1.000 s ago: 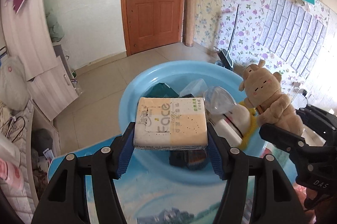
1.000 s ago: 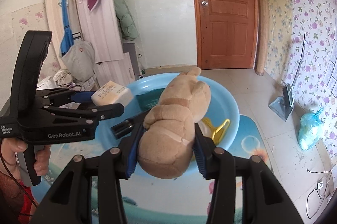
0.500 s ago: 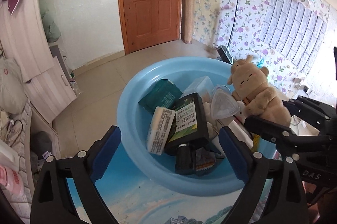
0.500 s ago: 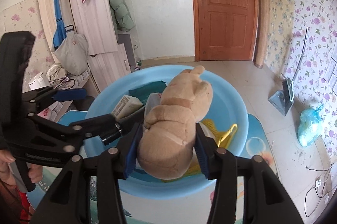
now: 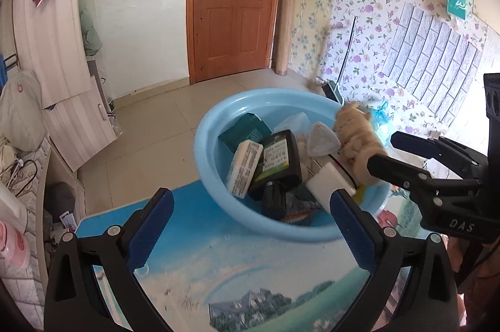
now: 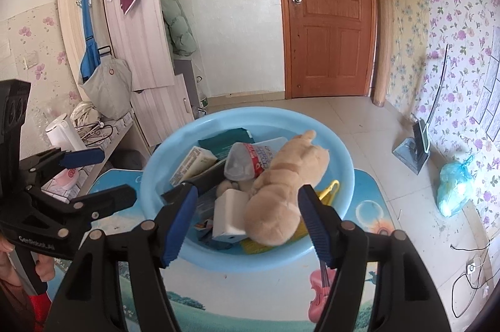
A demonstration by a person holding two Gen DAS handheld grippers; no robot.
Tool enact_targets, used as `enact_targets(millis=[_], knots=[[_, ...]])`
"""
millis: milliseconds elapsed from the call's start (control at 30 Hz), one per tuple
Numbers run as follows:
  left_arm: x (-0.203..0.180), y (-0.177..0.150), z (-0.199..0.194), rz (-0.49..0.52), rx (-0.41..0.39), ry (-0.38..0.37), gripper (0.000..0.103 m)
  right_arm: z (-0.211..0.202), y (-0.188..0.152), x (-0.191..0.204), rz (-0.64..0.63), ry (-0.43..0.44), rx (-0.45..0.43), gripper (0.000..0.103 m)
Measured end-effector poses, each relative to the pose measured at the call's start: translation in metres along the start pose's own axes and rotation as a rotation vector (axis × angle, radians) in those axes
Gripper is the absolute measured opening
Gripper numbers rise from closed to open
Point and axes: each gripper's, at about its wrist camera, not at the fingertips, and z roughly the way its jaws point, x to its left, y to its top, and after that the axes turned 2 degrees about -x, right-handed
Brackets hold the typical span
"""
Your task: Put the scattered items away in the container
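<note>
both handheld grippers hover over a light-blue plastic basin [image 6: 340, 157] on a small table [image 5: 218, 263] printed with sky, rainbow and houses. the left gripper [image 5: 250, 225] points at the basin's near rim with its blue-padded fingers [image 5: 150, 225] spread wide and nothing between them. the right gripper [image 6: 247, 222] is likewise spread, its pads either side of a tan plush toy [image 6: 281, 191] without clearly touching it; the toy lies inside the basin on a white box [image 6: 229, 214] and a yellow hanger [image 6: 328, 188]. in the left view the right gripper's body [image 5: 443, 185] reaches in from the right, marked "das"; in the right view the left tool [image 6: 47, 207] shows a partly legible "genrobot" mark, a hand [image 6: 43, 266] wrapped round its grip.

the basin also holds a pale tissue pack [image 5: 243, 168] standing on edge, a black bottle [image 5: 278, 160] with a green-and-white label of unreadable print, a dark green packet [image 5: 243, 132] and a clear crumpled bottle [image 6: 250, 160] with red-and-blue lettering too small to read.

the basin overhangs the table's far edge. bare tabletop lies between the left gripper and the basin. beyond it are tiled floor, a wooden door [image 6: 325, 19], a dustpan [image 6: 412, 147] and a blue bag [image 6: 453, 188] by floral wallpaper.
</note>
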Motion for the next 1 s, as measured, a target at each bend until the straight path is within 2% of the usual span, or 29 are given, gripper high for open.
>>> enact_targets(millis=[533,733,1000], knots=[[-0.011,-0.028,-0.056,-0.028,-0.032,0.010,0.103,-0.038,-0.020,0.021,-0.011,0.018,-0.011,0.067],[-0.014,-0.032,-0.071,-0.019,-0.046,0.049,0.103,-0.046,-0.022,0.026,-0.001,0.026,-0.022,0.075],[-0.018,-0.031,-0.077,0.002,-0.051,0.066,0.103,-0.048,-0.023,0.026,0.005,0.008,-0.027,0.078]])
